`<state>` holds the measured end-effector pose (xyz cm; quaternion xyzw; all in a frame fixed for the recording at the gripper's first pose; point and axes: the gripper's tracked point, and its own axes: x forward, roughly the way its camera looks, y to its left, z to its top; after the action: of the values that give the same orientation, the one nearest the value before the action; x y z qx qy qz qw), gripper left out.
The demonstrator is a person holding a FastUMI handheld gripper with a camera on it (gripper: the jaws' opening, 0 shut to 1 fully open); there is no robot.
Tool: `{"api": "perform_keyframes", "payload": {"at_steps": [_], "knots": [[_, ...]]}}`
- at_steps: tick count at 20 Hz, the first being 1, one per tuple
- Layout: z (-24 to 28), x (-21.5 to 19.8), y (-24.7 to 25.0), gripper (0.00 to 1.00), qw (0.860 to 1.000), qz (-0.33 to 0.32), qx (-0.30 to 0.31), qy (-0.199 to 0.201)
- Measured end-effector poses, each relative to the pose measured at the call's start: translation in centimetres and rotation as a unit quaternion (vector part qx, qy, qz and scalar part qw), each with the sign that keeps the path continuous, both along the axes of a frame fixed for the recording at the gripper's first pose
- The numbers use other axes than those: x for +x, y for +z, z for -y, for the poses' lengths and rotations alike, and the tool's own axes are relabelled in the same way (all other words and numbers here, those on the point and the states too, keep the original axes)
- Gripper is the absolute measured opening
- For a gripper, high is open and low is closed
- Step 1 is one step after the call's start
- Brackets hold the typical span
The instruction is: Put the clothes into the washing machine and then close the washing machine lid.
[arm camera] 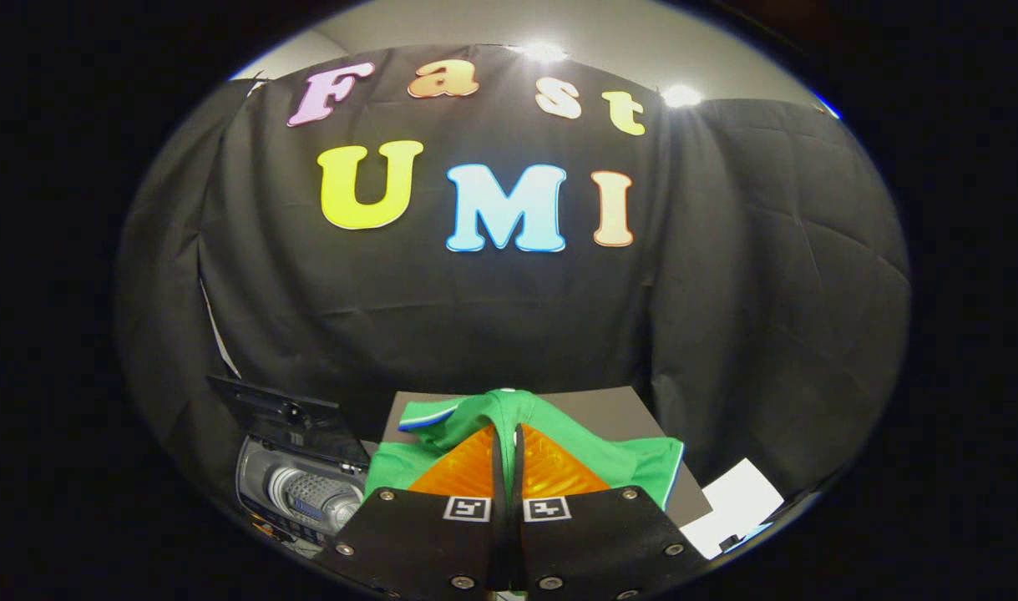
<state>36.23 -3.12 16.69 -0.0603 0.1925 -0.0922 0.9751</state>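
Observation:
A green garment with white and blue trim hangs pinched between my fingers, lifted above a dark board. My gripper is shut on its cloth, which bunches up at the fingertips and drapes down on both sides. Down to the left of the fingers stands a small washing machine with its dark lid raised. Its perforated metal drum shows inside the opening.
A dark grey board lies under the garment, beyond the fingers. A white sheet of paper lies to the right of the board. Black cloth walls close in the booth behind and on both sides.

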Motion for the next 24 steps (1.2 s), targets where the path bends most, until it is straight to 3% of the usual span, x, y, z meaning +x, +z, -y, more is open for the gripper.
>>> {"api": "perform_keyframes", "payload": {"at_steps": [12, 20, 24], "knots": [[-14.1, -1.5, 9.8, 0.00, 0.992, 0.047, 0.023, 0.112], [-25.6, -2.8, 8.5, 0.00, 0.986, 0.034, 0.030, 0.159], [-30.9, -2.6, 6.4, 0.00, 0.987, 0.029, 0.021, 0.159]]}}
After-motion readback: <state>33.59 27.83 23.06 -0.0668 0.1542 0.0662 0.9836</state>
